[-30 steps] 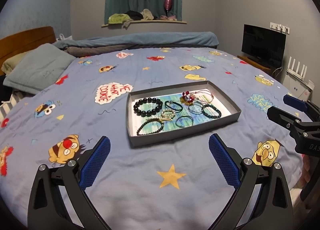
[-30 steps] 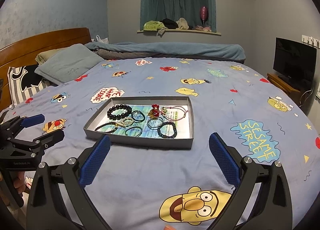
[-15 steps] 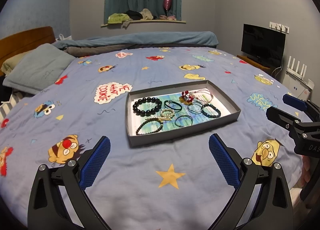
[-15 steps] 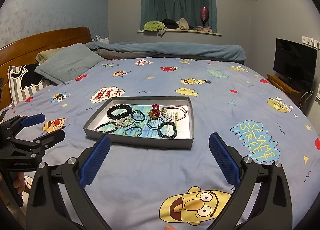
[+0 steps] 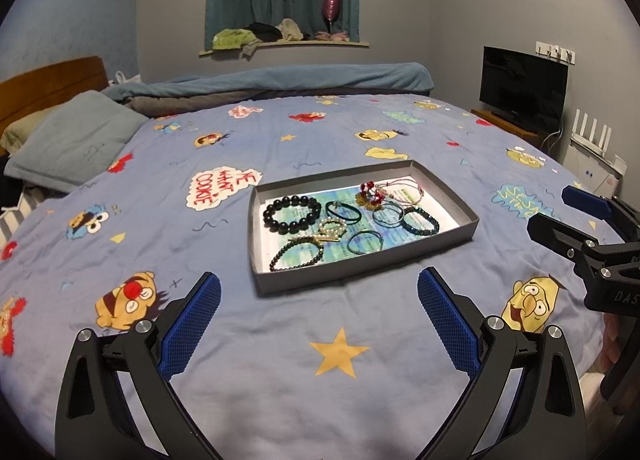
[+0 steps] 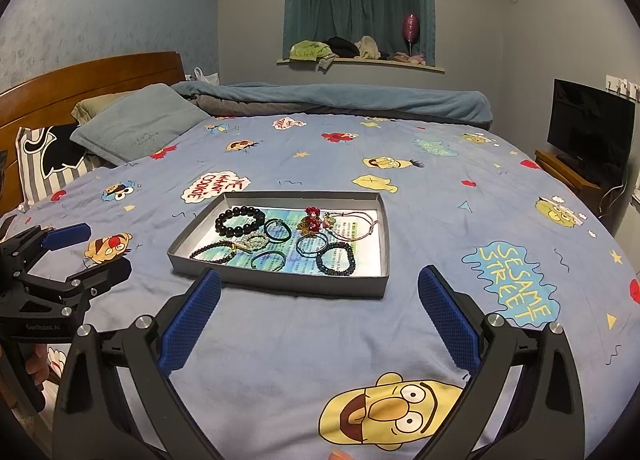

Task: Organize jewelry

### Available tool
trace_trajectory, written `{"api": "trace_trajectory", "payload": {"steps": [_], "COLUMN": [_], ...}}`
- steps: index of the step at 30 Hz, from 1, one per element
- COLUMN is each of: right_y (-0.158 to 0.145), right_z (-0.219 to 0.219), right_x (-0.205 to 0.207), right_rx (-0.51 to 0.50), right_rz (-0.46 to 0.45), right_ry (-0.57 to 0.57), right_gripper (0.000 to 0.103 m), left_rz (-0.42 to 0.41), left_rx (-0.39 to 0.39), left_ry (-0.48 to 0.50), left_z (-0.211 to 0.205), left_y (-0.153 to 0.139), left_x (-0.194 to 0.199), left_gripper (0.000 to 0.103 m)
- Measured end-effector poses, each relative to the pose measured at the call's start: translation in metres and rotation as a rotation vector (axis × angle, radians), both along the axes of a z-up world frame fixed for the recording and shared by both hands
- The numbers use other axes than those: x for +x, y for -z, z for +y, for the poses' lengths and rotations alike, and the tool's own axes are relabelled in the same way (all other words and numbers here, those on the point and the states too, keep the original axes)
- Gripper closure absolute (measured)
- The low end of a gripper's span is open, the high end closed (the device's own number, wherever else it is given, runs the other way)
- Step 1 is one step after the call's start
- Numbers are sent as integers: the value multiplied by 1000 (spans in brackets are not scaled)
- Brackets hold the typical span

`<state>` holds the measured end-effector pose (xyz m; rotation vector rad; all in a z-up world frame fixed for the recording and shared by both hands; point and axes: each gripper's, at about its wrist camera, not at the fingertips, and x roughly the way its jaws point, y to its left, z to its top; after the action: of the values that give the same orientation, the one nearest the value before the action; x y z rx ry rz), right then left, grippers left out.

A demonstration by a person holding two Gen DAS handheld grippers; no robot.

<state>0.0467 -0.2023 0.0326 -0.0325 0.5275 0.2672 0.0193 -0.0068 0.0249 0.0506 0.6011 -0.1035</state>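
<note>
Hardly anything has shifted over the last second: both the left gripper [image 5: 319, 314] and right gripper [image 6: 319, 314] hover, jaws apart and empty, short of the grey tray [image 5: 464, 207] on the bed [image 5: 280, 380]; the bracelets [image 5: 292, 212] stay inside it.

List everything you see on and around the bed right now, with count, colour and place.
tray: one, grey, mid-bed on the sheet
bracelets: about eight, black, dark green, pearl and pink cord, inside the tray
red charm: one, red and gold, tray's far side
sheet: one, blue with cartoon prints, covering the bed
pillow: one, grey-blue, by the wooden headboard
television: one, black, right wall
left gripper: one, black with blue pads, open
right gripper: one, same colours, open
</note>
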Motion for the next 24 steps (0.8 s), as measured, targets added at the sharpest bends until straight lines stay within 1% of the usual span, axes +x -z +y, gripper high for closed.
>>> {"api": "trace_trajectory", "payload": {"steps": [24], "right_y": [0], "right_z": [4], "right_x": [2], "right_rx": [-10], "right_rz": [11], "right_ry": [-12], "right_gripper": [6], "left_rz": [-7], "left_rx": [-2], "left_ry": [-3], "left_z": [4], "left_y": [1], "left_x": [1], "left_gripper": [5]}}
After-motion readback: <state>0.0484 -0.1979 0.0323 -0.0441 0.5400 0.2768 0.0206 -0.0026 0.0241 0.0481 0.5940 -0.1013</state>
